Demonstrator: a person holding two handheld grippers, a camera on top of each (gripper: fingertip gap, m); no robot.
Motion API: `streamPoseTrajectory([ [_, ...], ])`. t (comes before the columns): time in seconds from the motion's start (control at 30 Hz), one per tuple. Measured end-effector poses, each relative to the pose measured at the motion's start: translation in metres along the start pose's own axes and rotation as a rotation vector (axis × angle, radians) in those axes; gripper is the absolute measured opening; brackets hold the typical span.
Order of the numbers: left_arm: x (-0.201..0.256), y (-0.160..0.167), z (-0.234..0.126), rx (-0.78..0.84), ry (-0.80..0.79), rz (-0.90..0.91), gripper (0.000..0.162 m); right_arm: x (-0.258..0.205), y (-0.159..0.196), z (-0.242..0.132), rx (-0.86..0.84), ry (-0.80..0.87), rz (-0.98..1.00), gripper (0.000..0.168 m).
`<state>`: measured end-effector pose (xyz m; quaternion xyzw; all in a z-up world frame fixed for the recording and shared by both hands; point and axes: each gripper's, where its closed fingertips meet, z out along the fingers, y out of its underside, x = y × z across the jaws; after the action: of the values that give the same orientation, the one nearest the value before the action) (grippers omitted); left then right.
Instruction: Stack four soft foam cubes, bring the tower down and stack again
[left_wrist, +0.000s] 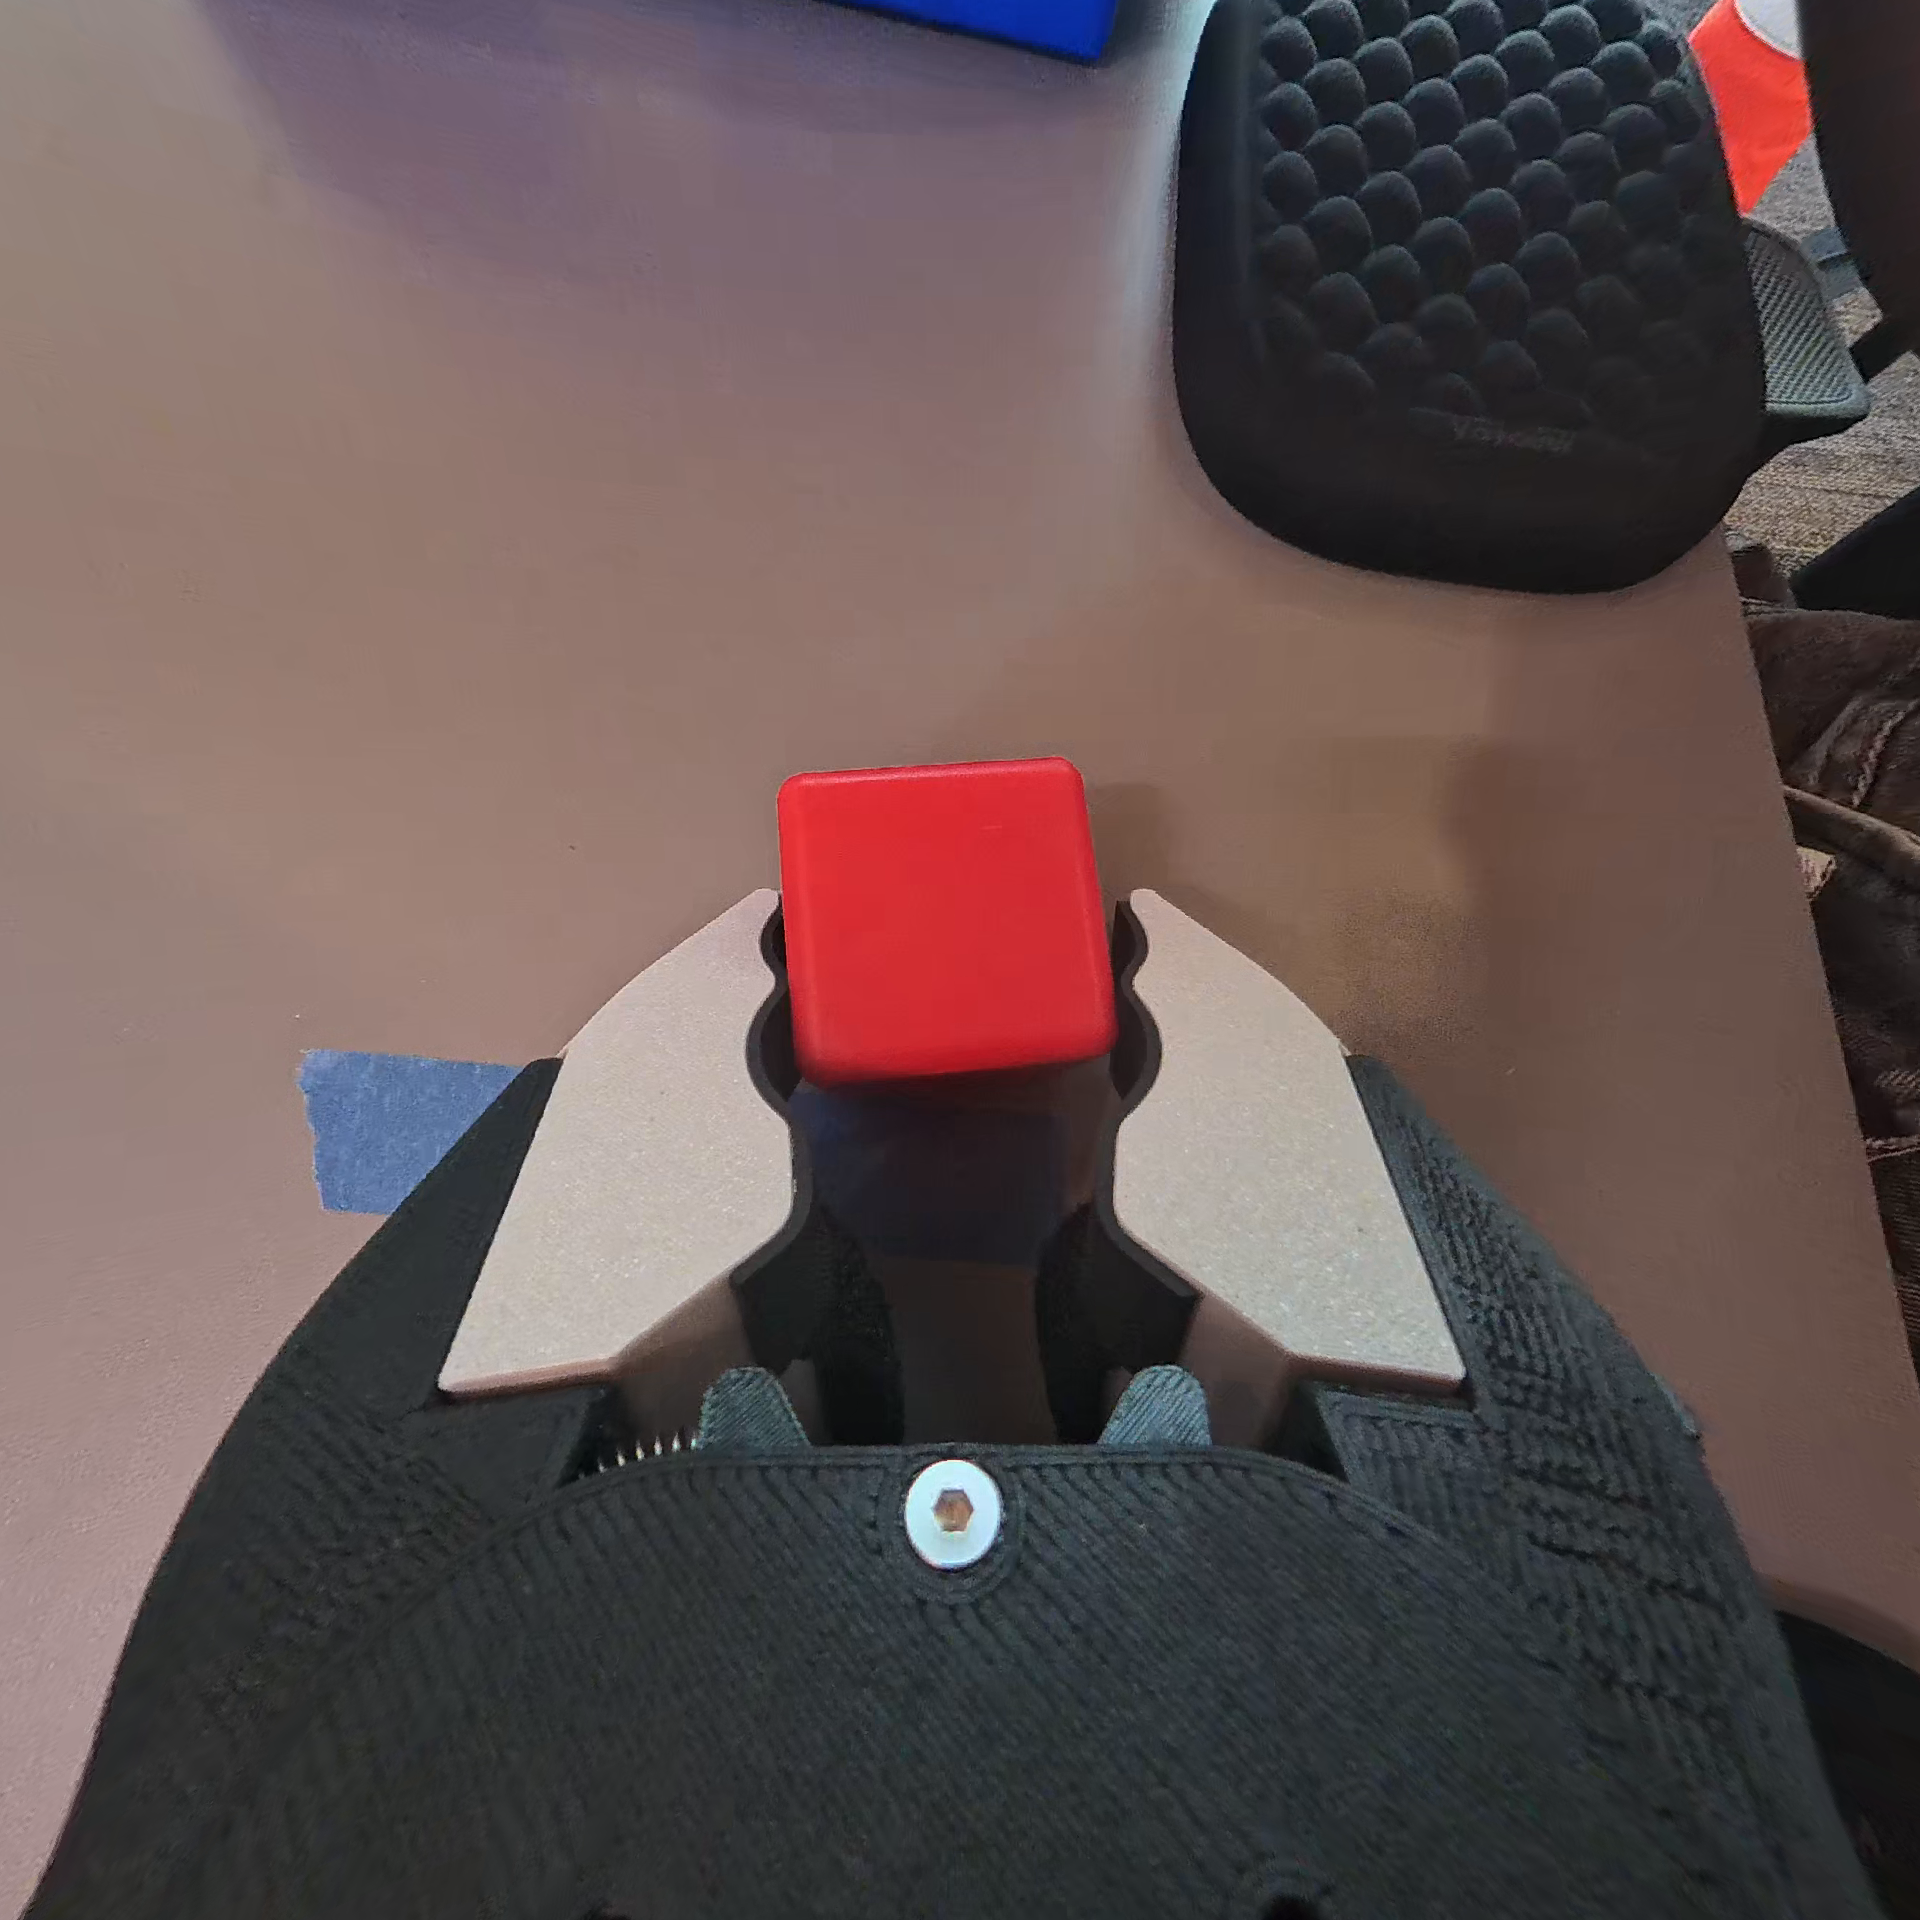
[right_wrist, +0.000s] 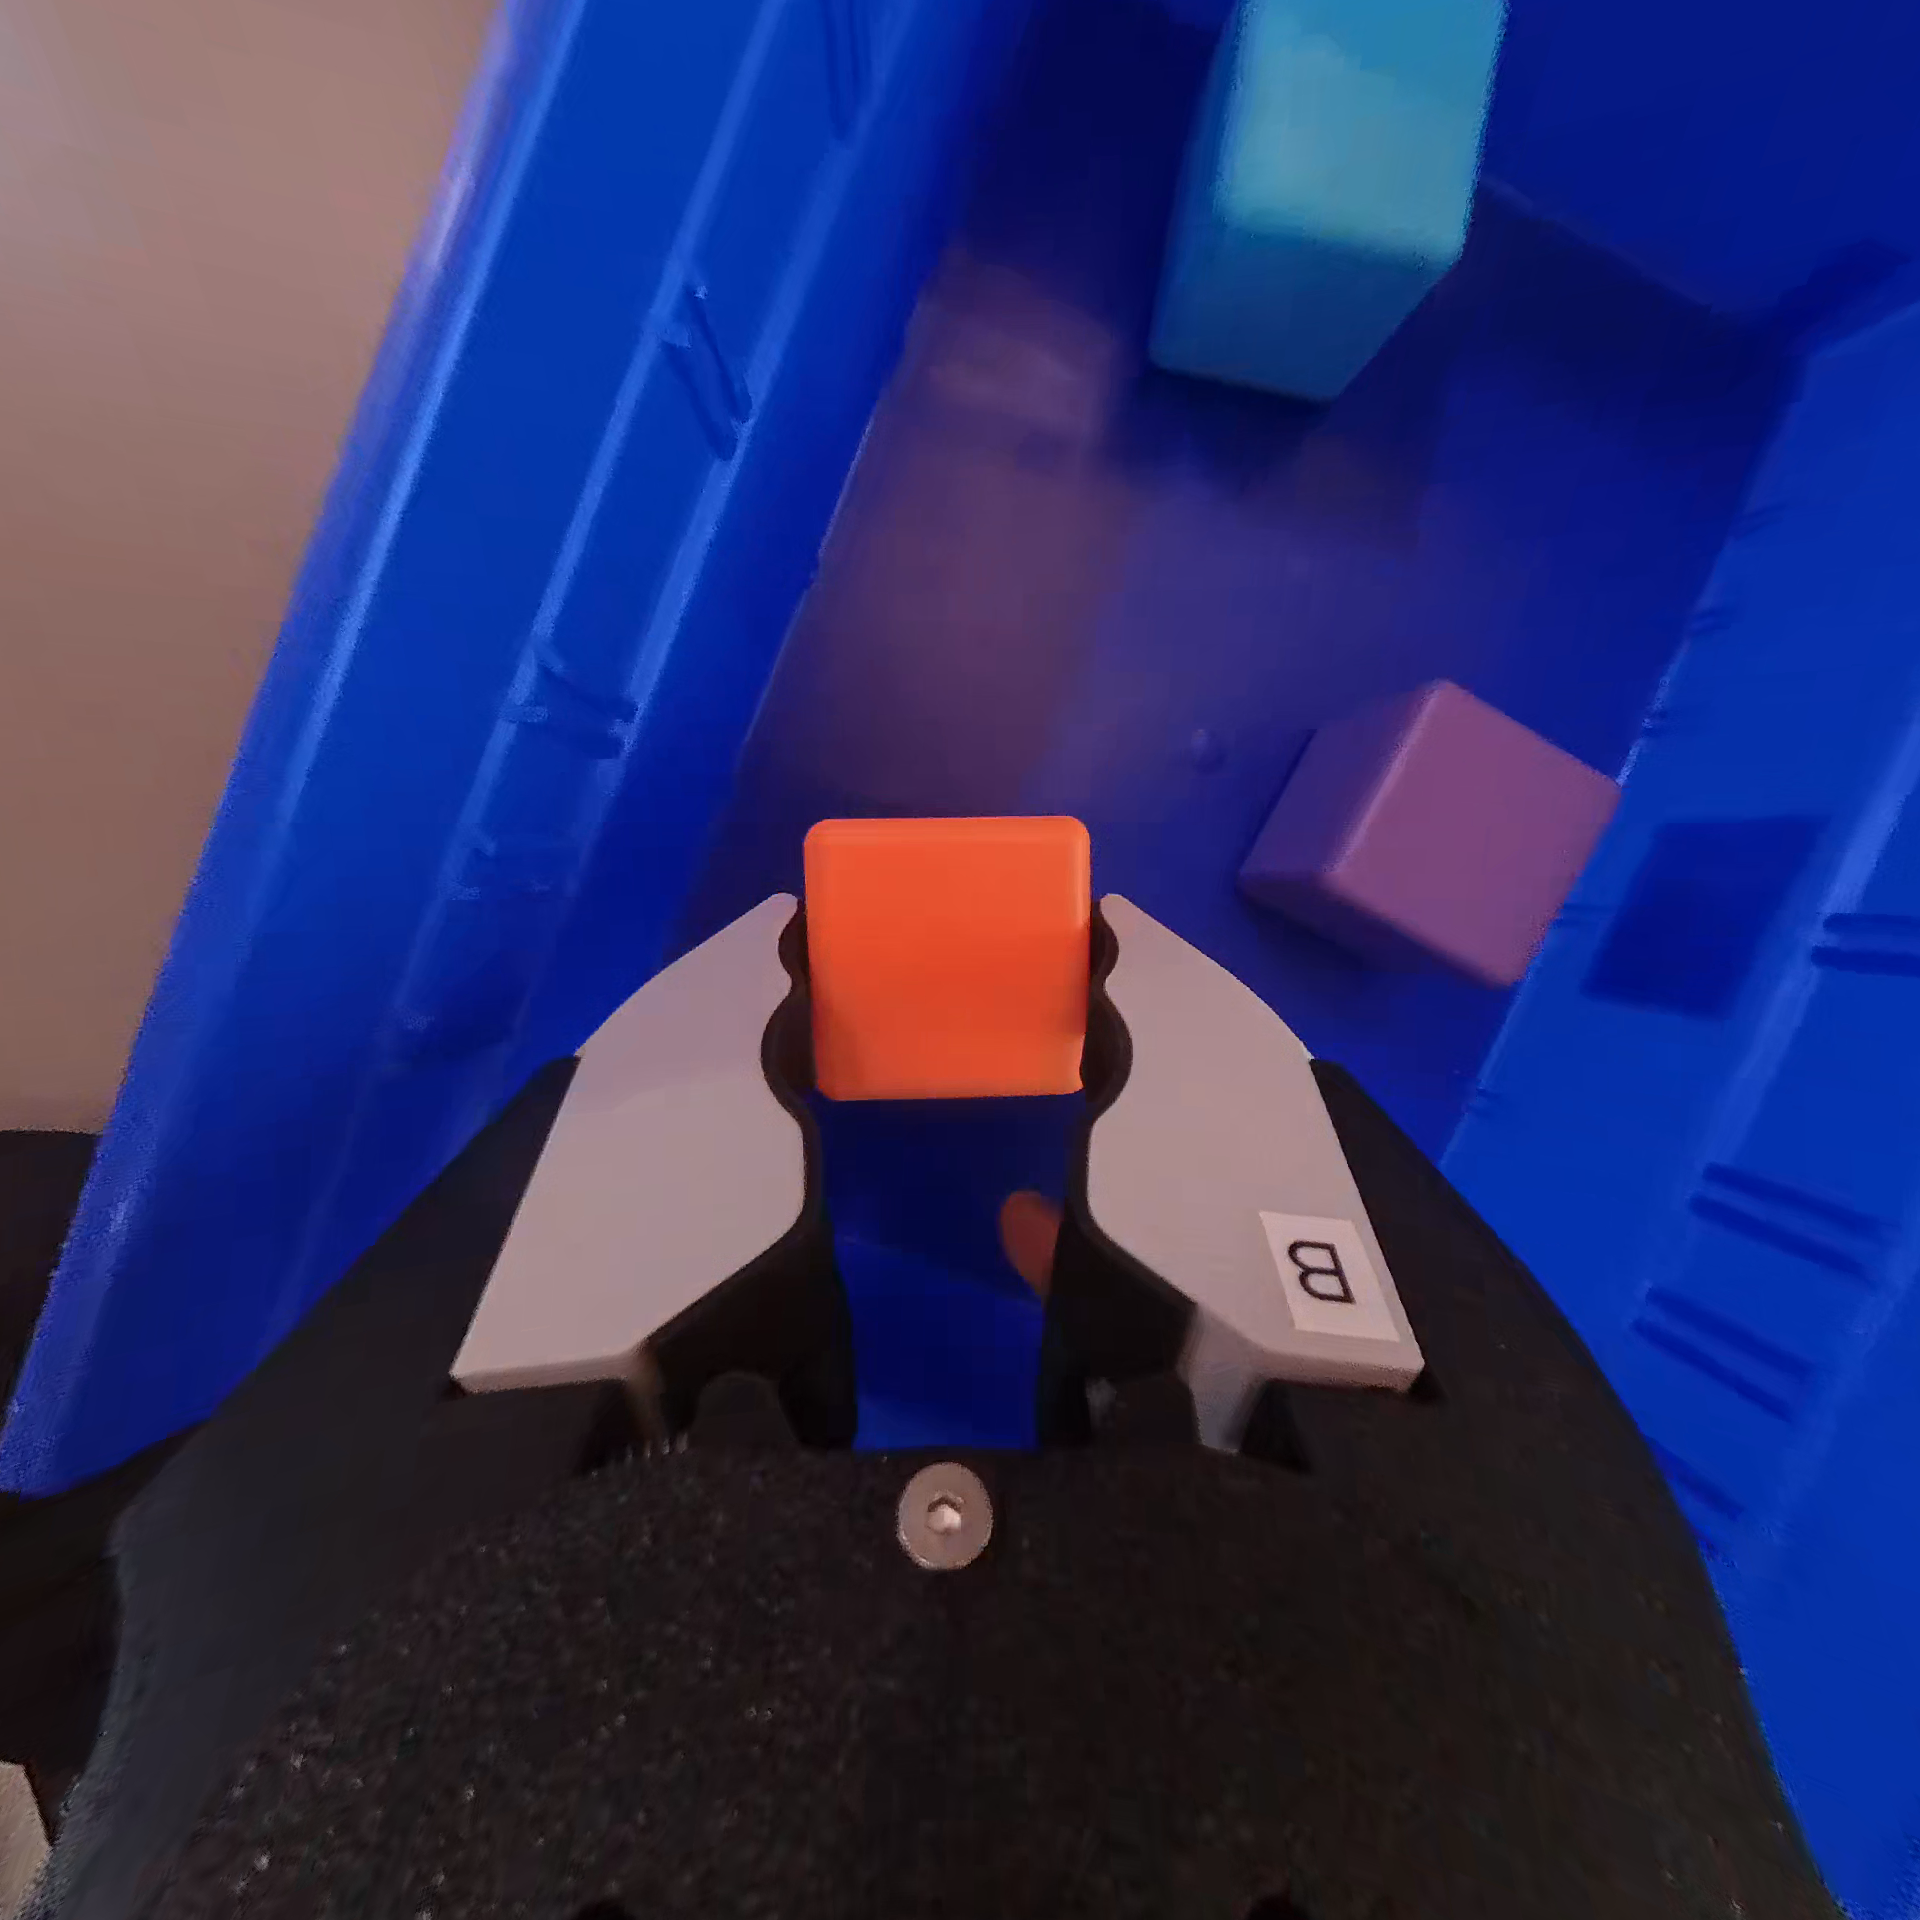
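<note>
In the left wrist view my left gripper (left_wrist: 943, 925) is shut on a red foam cube (left_wrist: 940, 914), which sits between its grey fingers just above or on the brown table (left_wrist: 520, 623). In the right wrist view my right gripper (right_wrist: 945, 925) is shut on an orange foam cube (right_wrist: 948, 956) and holds it over the inside of a blue bin (right_wrist: 644, 520). A purple cube (right_wrist: 1423, 831) and a light blue cube (right_wrist: 1330, 197) lie on the bin floor ahead of it.
A black bumpy cushion (left_wrist: 1455, 281) lies at the table's far right. A strip of blue tape (left_wrist: 395, 1122) is stuck on the table left of my left gripper. The bin's corner (left_wrist: 987, 21) shows at the far edge. The table edge (left_wrist: 1787, 935) runs down the right.
</note>
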<state>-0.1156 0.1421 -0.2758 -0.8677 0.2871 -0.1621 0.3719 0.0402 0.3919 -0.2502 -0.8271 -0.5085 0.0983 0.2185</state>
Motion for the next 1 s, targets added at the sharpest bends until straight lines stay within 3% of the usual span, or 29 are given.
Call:
streamPoseTrajectory([
  [0.27, -0.001, 0.0, 0.0, 0.001, 0.005, -0.01, 0.058, -0.009, 0.012, 0.016, -0.078, -0.041, -0.038, 0.05],
  [0.33, -0.001, 0.0, 0.0, 0.001, 0.006, -0.012, 0.058, -0.009, 0.008, 0.012, -0.036, -0.053, -0.025, 0.06],
  [0.53, -0.001, 0.0, 0.0, 0.001, 0.009, -0.013, 0.058, 0.009, -0.04, -0.044, 0.34, 0.051, 0.018, 0.069],
  [0.6, -0.001, 0.0, 0.0, 0.001, 0.012, -0.013, 0.058, -0.006, -0.064, -0.073, 0.523, 0.012, -0.041, 0.074],
  [0.67, 0.001, -0.001, -0.001, 0.006, 0.029, -0.012, 0.06, -0.045, -0.08, -0.097, 0.656, -0.128, -0.184, 0.077],
  [0.87, 0.004, -0.032, -0.025, 0.258, 0.044, -0.05, 0.127, -0.154, -0.091, -0.127, 0.759, -0.422, -0.556, 0.101],
  [0.93, 0.002, -0.043, -0.036, 0.341, 0.029, -0.036, 0.142, -0.184, -0.091, -0.127, 0.74, -0.494, -0.639, 0.104],
  [1.0, -0.002, -0.053, -0.05, 0.414, -0.022, 0.007, 0.145, -0.211, -0.089, -0.119, 0.678, -0.547, -0.71, 0.104],
])
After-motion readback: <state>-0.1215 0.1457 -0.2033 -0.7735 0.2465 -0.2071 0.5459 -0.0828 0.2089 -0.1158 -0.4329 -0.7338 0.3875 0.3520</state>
